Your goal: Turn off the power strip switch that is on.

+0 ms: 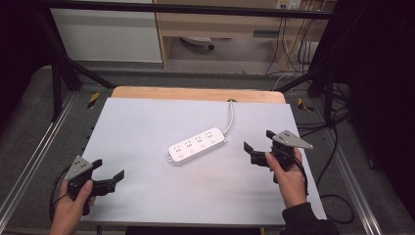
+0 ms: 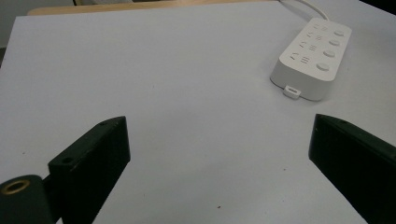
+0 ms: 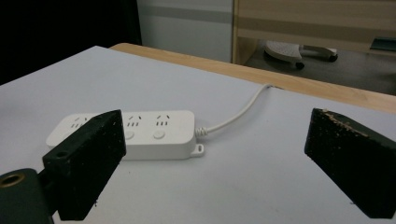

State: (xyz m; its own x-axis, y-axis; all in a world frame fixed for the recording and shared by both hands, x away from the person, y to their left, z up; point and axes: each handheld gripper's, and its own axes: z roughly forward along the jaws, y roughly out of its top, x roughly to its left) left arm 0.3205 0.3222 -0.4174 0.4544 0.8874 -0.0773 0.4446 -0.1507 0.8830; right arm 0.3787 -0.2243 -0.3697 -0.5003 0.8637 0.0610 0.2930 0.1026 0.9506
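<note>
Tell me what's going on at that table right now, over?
Left tool open, empty, near table edge. Right tool open, empty, beside power strip. Strip flat mid-table, untouched, cord trailing back. Nothing in the way.

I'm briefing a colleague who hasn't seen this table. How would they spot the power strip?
Start at the white table top. Near its middle, between the left gripper and the right gripper, lies the power strip, set at a slant. It is a white bar with four sockets, four round buttons, and a white cord running toward the table's far edge.
</note>
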